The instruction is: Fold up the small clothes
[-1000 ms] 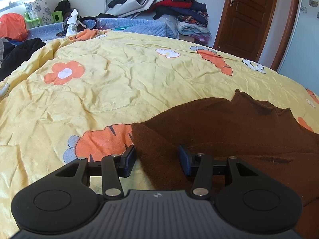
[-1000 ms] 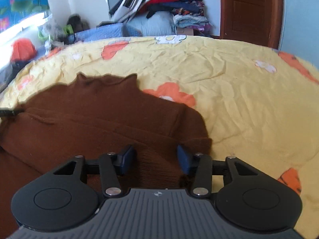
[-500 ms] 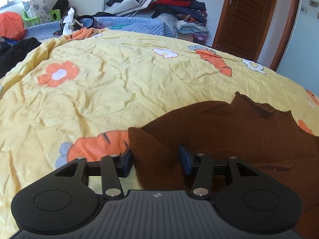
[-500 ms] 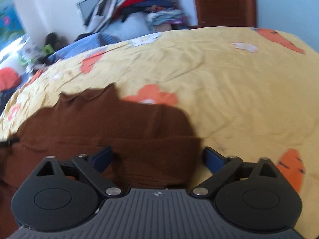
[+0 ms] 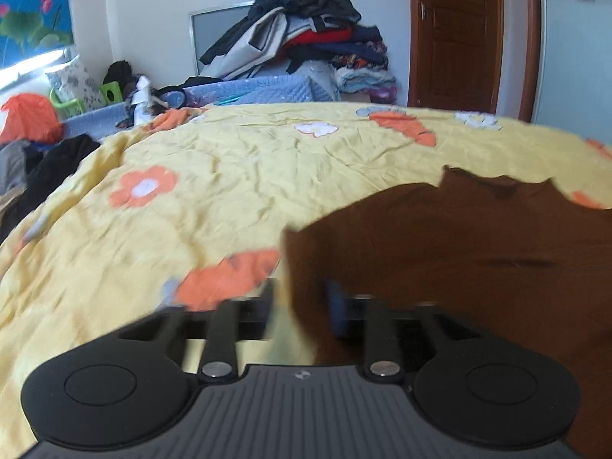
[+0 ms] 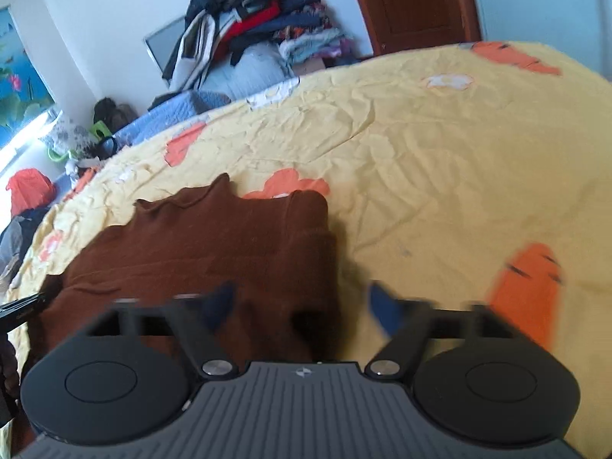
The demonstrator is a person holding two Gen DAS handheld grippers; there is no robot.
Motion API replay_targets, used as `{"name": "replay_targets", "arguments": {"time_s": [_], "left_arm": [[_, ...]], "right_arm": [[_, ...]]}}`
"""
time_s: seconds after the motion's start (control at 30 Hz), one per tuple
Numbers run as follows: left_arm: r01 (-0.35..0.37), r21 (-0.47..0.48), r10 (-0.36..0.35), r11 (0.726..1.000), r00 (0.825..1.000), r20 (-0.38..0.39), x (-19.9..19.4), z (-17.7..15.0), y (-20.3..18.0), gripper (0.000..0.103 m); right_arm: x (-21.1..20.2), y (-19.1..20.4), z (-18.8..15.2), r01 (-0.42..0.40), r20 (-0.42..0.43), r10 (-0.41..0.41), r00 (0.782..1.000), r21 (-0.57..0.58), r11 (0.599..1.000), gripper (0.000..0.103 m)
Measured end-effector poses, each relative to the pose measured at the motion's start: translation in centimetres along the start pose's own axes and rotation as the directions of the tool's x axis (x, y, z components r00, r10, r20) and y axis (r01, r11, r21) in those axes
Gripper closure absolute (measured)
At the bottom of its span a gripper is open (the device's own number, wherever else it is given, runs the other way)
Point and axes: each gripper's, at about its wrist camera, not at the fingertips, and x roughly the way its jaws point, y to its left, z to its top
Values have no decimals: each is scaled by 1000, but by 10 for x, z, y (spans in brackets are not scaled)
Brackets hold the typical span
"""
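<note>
- Sweater (image 5: 459, 244), brown knit, lies spread on the yellow flowered bedspread (image 5: 237, 191); its collar (image 6: 183, 199) points toward the bed's far edge.
- Left gripper (image 5: 300, 308): jaws part-way closed, with the sweater's left edge standing up between them. Motion blur hides the contact, so I cannot tell whether the cloth is pinched.
- Right gripper (image 6: 302, 302): jaws spread wide, released. They straddle the sweater's right edge, left finger (image 6: 220, 300) over the knit, right finger (image 6: 384, 306) over bare bedspread.
- Sweater's right side (image 6: 317, 237) reads as a straight folded edge, running from the shoulder back toward the gripper.
- Right wrist view, far left edge: a dark piece of the other tool (image 6: 19, 306) sits at the sweater's left side.
- Orange flower print (image 6: 290, 185) just beyond the sweater's right shoulder; a second orange print (image 5: 225, 279) just beside the sweater's left edge.
- Clothes heap (image 5: 298, 34) piled by the far wall, brown door (image 5: 459, 30) to its right.
- Both views blurred near the fingers.
</note>
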Motion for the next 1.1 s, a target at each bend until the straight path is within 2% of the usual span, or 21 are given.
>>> {"name": "replay_targets", "arguments": {"time_s": [0.03,0.07,0.13,0.23,0.27,0.33,0.37,0.4,0.43,0.47,0.53,0.6,0.7,0.77,0.8,0.83,0.9,0.93,0.97,1.0,1.1], "left_arm": [[-7,-31,7,999,1000,3,-17,-10,6,18],[-6,-67,6,998,1000,6,-34,-22,12,6],[51,-116,-54,992,998,-22,-62,-47,20,6],[98,-164,-121,982,983,-135,-82,-87,18,6],[92,-129,-106,987,989,-107,-95,-98,12,7],[117,-78,-126,990,985,-121,-108,-109,0,7],[137,-65,-144,988,982,-120,-112,-112,-3,8],[144,-48,-149,988,982,-117,-114,-113,-4,13],[127,-30,-129,992,985,-110,-115,-111,-5,34],[110,-20,-112,994,988,-109,-114,-107,-4,67],[174,-86,-185,981,972,-147,-111,-98,11,95],[191,-110,-207,975,964,-166,-115,-94,23,98],[174,-66,-183,982,969,-164,-122,-105,31,99],[207,-119,-222,971,966,-131,-126,-115,41,98],[228,-167,-251,959,959,-131,-129,-118,47,96],[251,-219,-286,943,947,-144,-131,-120,52,90],[304,-326,-370,895,914,-164,-139,-127,62,59],[344,-383,-424,857,894,-146,-145,-134,68,32],[380,-436,-473,816,872,-126,-151,-141,73,13],[406,-486,-518,774,848,-116,-155,-148,78,12],[490,-619,-660,613,749,-61,-161,-173,89,13]], "right_arm": [[-13,-2,-11,-27,-16,27,1000,10,1000,16],[-28,-6,-23,-46,-33,47,998,26,999,16],[-46,-11,-50,-70,-77,76,994,67,995,20],[-70,-3,-82,-112,-78,117,990,55,992,21],[-75,1,-88,-129,-88,134,987,59,990,22],[-79,6,-97,-165,-99,171,980,67,984,25],[-80,7,-100,-176,-100,183,978,73,982,33],[-79,8,-100,-174,-105,181,978,75,982,58],[-74,7,-99,-176,-140,188,972,90,980,79],[-69,7,-99,-186,-170,204,964,114,976,90],[-70,6,-99,-199,-168,218,961,120,973,90],[-83,5,-99,-197,-142,213,967,119,973,90],[-101,-16,-108,-161,-109,179,978,156,975,91],[-102,-26,-118,-160,-123,184,975,185,970,90],[-105,-27,-121,-176,-124,206,971,213,961,82],[-110,-26,-123,-182,-141,220,965,241,953,75],[-124,-23,-128,-219,-144,262,954,259,941,36],[-131,-21,-131,-236,-145,280,949,264,935,28],[-136,-20,-137,-260,-155,312,937,285,923,23],[-140,-23,-142,-289,-174,355,919,315,904,23],[-142,-31,-168,-364,-206,486,849,439,822,27]]}}
